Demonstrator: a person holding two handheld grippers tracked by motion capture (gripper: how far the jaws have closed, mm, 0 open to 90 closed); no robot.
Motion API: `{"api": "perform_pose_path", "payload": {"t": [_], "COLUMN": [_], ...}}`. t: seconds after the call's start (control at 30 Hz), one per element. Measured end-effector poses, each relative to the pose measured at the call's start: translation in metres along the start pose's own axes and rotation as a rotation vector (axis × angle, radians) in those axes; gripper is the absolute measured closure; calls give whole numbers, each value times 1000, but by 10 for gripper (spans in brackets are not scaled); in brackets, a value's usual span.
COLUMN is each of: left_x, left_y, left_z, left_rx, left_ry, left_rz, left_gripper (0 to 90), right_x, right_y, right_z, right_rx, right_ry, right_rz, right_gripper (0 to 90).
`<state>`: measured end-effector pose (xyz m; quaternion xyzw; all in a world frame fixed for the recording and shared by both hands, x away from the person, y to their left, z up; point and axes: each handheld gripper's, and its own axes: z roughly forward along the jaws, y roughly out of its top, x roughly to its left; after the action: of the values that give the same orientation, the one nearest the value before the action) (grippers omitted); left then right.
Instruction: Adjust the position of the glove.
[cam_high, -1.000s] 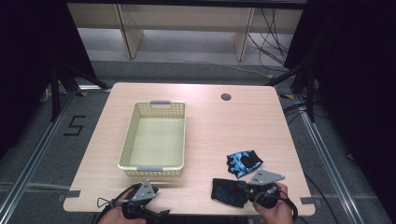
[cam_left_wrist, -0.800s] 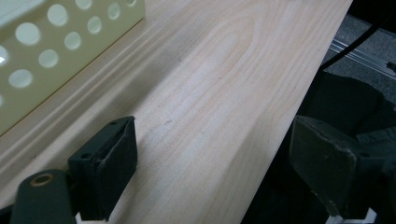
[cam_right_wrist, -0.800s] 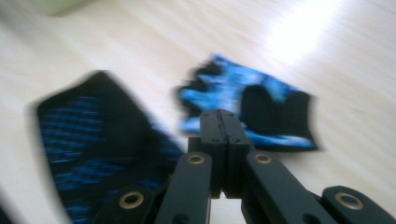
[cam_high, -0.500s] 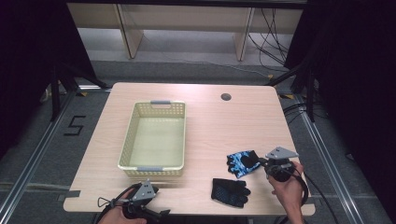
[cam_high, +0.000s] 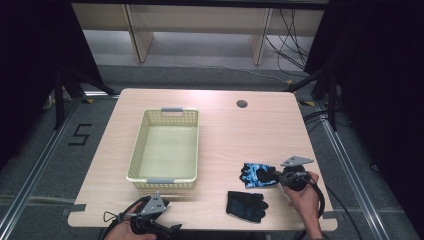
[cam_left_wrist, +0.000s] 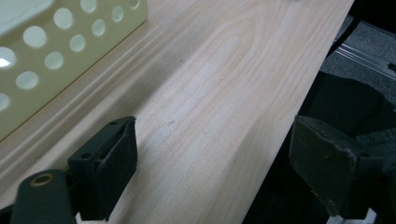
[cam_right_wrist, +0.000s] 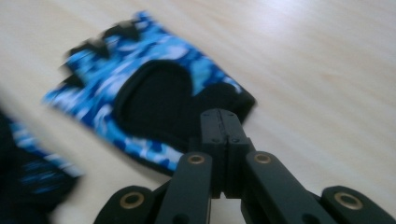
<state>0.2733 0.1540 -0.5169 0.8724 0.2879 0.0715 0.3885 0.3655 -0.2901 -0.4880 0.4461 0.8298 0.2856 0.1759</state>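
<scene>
At the 4 o'clock side of the tabletop (cam_high: 225, 135), the right claw (cam_high: 278, 176) lay low, held by a hand (cam_high: 303, 197). Its two black jaws were pressed tight together with nothing between them. Their tips sat at the cuff edge of a blue and black glove (cam_right_wrist: 140, 98), and I cannot tell if they touched it. That blue glove lay flat on the wood, its short finger ends pointing toward 9 o'clock in the high view.

Just beside it, toward 7 o'clock, lay a black glove (cam_high: 245, 205), close to the near edge of the tabletop. The two gloves did not touch.

At 7 o'clock, by the near edge, was the left claw (cam_left_wrist: 212, 172). Its jaws stood wide apart and held nothing. One jaw hung over the wood and the other hung past the edge, over dark cloth (cam_left_wrist: 345, 107).

Just past the left claw, toward 12 o'clock, sat a pale yellow basket (cam_high: 137, 150) with round holes in its walls and grey handles at both ends. Far off at 1 o'clock was a small round hole (cam_high: 242, 104) in the tabletop.
</scene>
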Motion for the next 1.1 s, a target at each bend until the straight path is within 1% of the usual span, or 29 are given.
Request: {"api": "perform_pose_path", "payload": {"t": [0.03, 0.07, 0.1, 0.13, 0.17, 0.2, 0.23, 0.27, 0.3, 0.33, 0.4, 0.43, 0.47, 0.5, 0.53, 0.57, 0.6, 0.63, 0.67, 0.7, 0.73, 0.8, 0.83, 0.87, 0.9, 0.97, 1.0, 1.03, 1.1], "left_x": [0, 0, 0, 0, -1, -1, 0, 0, 0, 0, -2, 0, -1, -1, -2, 0, 0, 0, 0, 1, 1, 1, 1, 1, 1, 0, 0, -1, -1], "left_y": [0, 1, 0, 0, 0, 0, 0, 0, 0, 0, 0, 0, 0, 0, 0, 1, 0, 0, 0, 0, 0, 1, 1, 0, 0, 0, 0, 0, 0], "left_z": [0, 0, 0, 0, 0, 0, 0, 0, 0, 0, 0, 0, 0, 0, 1, 0, 0, 0, 1, 0, 0, 0, 0, 0, 0, 0, 0, 0, 0], "left_rx": [0, 1, 8, 7, 0, -10, -2, -3, -2, -2, -10, 9, 4, 0, -19, -1, 0, 1, 10, 12, 11, 11, 8, 11, 9, 1, 4, 2, 5], "left_ry": [0, -1, 4, 2, 1, 0, 1, 2, 3, 1, 0, 3, 1, 1, -3, 1, 1, 1, 3, 1, 0, -2, -1, 2, 2, -3, -1, -2, -14], "left_rz": [2, 22, 12, 16, 7, 2, 5, 0, -1, 1, -3, 18, 13, 10, -16, 18, 1, -1, 9, 26, 35, 37, 32, 10, 9, -3, 16, 7, 6], "left_gripper": [151, 151, 151, 152, 151, 152, 151, 152, 152, 152, 152, 152, 152, 151, 152, 152, 152, 152, 152, 152, 152, 152, 152, 152, 152, 152, 152, 152, 152], "right_x": [5, 8, 12, 17, 19, 23, 29, 38, 38, 43, 50, 53, 57, 60, 63, 68, 75, 75, 76, 78, 78, 80, 81, 82, 83, 83, 82, 81, 79], "right_y": [0, -1, 0, 0, 3, 4, 7, 11, 11, 12, 16, 19, 21, 24, 28, 31, 38, 38, 42, 47, 51, 60, 64, 69, 72, 79, 82, 85, 90], "right_z": [-1, -1, -1, 4, 2, 5, 7, 8, 8, 12, 16, 18, 21, 24, 26, 27, 34, 34, 38, 43, 45, 53, 56, 60, 65, 71, 74, 77, 82], "right_rx": [7, 4, 12, -21, 10, -6, -13, 6, 6, -5, 13, 26, 11, 8, 2, 19, 28, 28, 26, 28, 39, 28, 35, 31, 18, 38, 26, 27, 12], "right_ry": [22, 33, 60, 69, 88, 91, 102, 131, 131, 129, 138, 142, 139, 141, 141, 150, 137, 137, 142, 144, 147, 147, 157, 165, 173, 173, 175, 190, 210], "right_rz": [11, -15, 2, -8, -6, -19, -16, -15, -15, -37, -53, -65, -70, -78, -102, -91, -135, -135, -143, -140, -147, -148, -142, -135, -119, -133, -132, -113, -91], "right_gripper": [900, 900, 900, 900, 900, 900, 900, 900, 900, 900, 900, 900, 900, 900, 900, 900, 900, 900, 900, 900, 900, 900, 900, 900, 900, 900, 900, 900, 900]}}
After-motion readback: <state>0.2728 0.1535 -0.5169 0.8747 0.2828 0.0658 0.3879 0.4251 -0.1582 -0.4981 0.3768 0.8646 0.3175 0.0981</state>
